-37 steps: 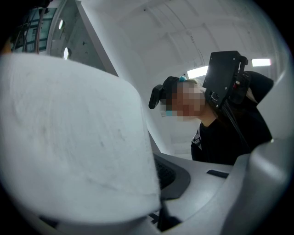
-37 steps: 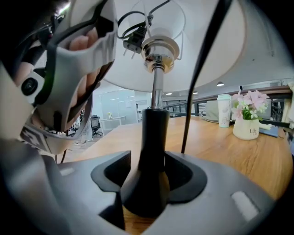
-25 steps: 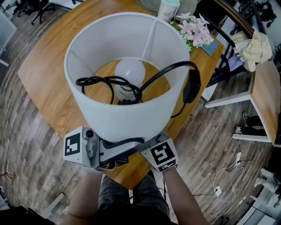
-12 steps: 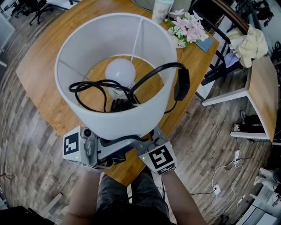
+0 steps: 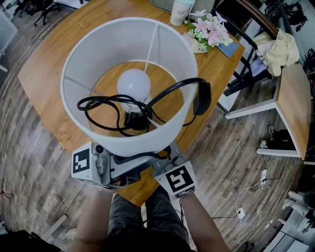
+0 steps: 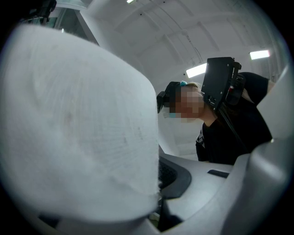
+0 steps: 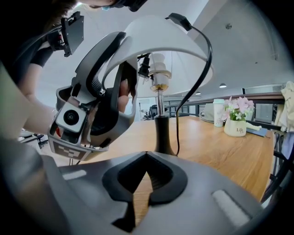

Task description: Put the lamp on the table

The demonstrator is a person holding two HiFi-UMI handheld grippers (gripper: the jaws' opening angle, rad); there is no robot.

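A lamp with a white drum shade [image 5: 129, 140], a white bulb [image 5: 133, 84] and a black stem [image 7: 162, 133] stands on the wooden table [image 5: 47, 74]. Its black cord [image 5: 170, 91] is coiled inside the shade and hangs over the rim with a switch [image 5: 202, 98]. My left gripper [image 7: 123, 85] is shut on the shade's lower rim, one jaw outside and one inside. The shade fills the left gripper view [image 6: 78, 128]. My right gripper [image 7: 147, 158] sits just short of the stem; its jaws have just been closing and now meet with nothing between them.
At the table's far corner stand a pot of pink flowers [image 5: 206, 30] and a pale cup [image 5: 179, 12]. To the right are a dark chair with a cloth [image 5: 284, 48] and a small side table [image 5: 298, 103]. Cables [image 5: 251, 197] lie on the wooden floor.
The lamp and both grippers have shifted a little to the left in the head view. The left gripper's hold on the shade is unchanged.
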